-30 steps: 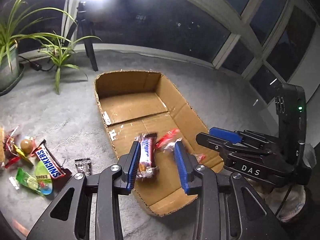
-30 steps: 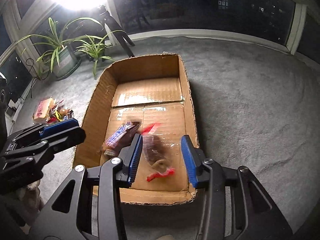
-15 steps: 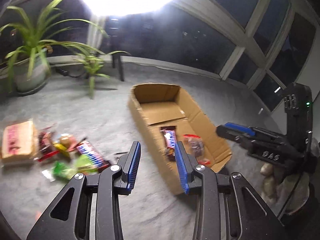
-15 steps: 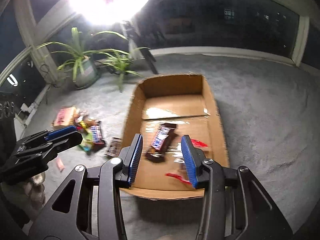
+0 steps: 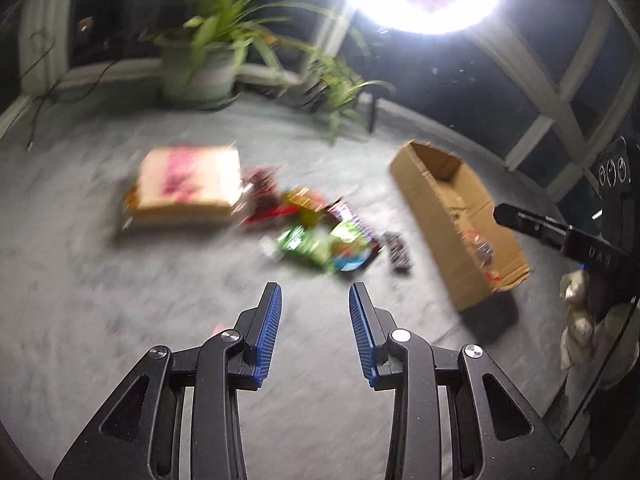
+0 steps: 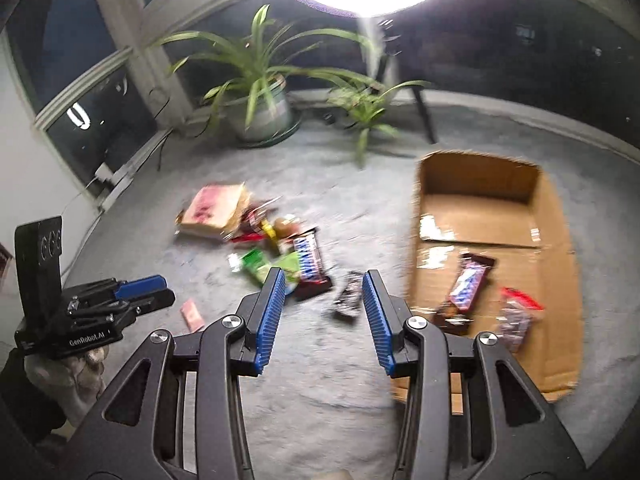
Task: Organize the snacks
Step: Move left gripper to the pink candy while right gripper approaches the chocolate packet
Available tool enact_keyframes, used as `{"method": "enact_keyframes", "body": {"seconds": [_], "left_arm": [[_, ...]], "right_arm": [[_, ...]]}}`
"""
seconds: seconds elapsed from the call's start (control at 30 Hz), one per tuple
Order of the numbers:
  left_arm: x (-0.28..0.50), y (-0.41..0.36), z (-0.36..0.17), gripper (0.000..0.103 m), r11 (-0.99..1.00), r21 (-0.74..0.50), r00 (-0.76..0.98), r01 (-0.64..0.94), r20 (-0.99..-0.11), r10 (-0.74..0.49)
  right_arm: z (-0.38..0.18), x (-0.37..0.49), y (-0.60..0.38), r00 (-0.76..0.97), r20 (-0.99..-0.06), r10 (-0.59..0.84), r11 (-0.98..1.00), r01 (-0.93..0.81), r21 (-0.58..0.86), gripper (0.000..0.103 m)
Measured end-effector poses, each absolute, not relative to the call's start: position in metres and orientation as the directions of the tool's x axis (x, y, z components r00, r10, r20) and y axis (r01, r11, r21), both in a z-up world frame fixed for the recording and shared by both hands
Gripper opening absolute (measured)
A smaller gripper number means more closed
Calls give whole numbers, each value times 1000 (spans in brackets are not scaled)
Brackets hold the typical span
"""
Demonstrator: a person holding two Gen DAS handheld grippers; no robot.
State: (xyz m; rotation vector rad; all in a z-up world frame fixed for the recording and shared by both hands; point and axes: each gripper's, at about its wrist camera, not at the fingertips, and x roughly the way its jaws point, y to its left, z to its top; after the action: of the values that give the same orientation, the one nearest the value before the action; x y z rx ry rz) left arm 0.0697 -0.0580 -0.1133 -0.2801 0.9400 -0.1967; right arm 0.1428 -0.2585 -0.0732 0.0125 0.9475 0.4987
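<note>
A heap of snack packets (image 5: 320,232) (image 6: 280,252) lies on the grey carpet, left of an open cardboard box (image 5: 452,216) (image 6: 552,232). In the box rest a dark chocolate bar (image 6: 466,284) and a clear packet with red ends (image 6: 516,320). My left gripper (image 5: 315,300) is open and empty, hanging above bare carpet just short of the heap. My right gripper (image 6: 325,284) is also open and empty, over the carpet between heap and box, with a small dark packet (image 6: 349,294) seen between its fingers on the floor below.
A flat pink-and-tan package (image 5: 188,184) (image 6: 218,212) lies at the heap's far left. Potted plants (image 5: 208,40) (image 6: 260,92) and a lamp stand (image 6: 420,100) line the window wall. A small pink scrap (image 6: 192,314) lies on the carpet.
Both grippers swung left, away from above the box toward the snack heap. The chocolate bar and the clear packet stay behind in the box. The jaws kept the same gap.
</note>
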Motion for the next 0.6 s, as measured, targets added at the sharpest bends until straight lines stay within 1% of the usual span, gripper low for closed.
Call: {"method": "enact_keyframes", "body": {"seconds": [0.07,0.2,0.3,0.4,0.6], "left_arm": [[61,-47,-123,34,944,-328,559,20,-779,-282],[48,-34,-145,34,934,-356,517,-25,-804,-293],[45,-31,-154,34,929,-368,494,-41,-815,-301],[45,-27,-164,34,920,-387,473,-57,-822,-317],[52,-25,-178,34,915,-400,441,-59,-832,-335]], "right_arm": [[-82,144,-247,459,-787,413,883,-413,223,42],[-106,149,-231,416,-819,396,894,-377,242,42],[-122,151,-226,406,-840,360,913,-338,228,42],[-139,153,-225,377,-859,347,924,-294,244,42],[-155,157,-228,355,-877,324,939,-236,251,42]]}}
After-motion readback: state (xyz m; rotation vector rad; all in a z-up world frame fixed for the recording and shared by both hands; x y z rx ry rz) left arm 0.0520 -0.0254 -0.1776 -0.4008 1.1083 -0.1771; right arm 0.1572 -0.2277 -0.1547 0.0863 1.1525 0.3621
